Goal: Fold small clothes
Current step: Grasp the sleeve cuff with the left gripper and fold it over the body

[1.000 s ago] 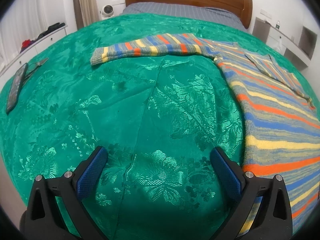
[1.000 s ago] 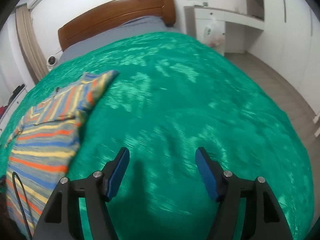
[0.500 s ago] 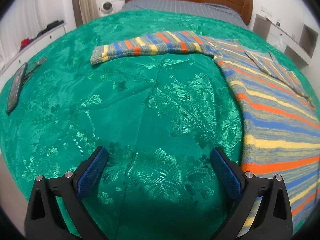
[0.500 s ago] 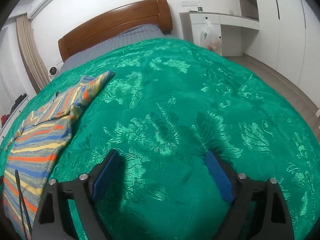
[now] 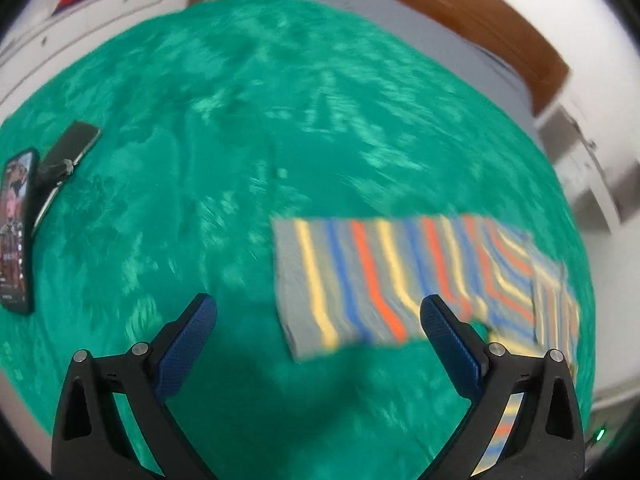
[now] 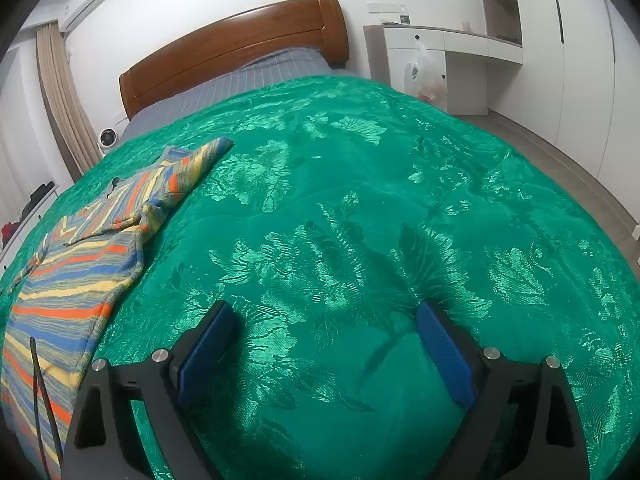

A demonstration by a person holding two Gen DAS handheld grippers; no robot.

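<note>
The sweater [image 6: 72, 264] lies on the bedspread [image 6: 360, 200], left of the right gripper [image 6: 324, 344]. A phone [image 5: 16, 232], it seems, sits at the bedspread's left edge; the headboard [image 6: 236, 48] stands behind.

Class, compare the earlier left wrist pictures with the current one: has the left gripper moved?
Yes. The left gripper has swung toward the striped knitted sweater's sleeve, which now lies just ahead of its open jaws instead of far up the green bedspread.

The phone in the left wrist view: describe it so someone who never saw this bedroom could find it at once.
Start at the bed covered by the green floral bedspread, then go to its far left edge in the left wrist view, well away from the striped sweater. The phone lies flat there, a dark slab with a lit, colourful screen; the dark object beside it shows no lit screen.
</note>
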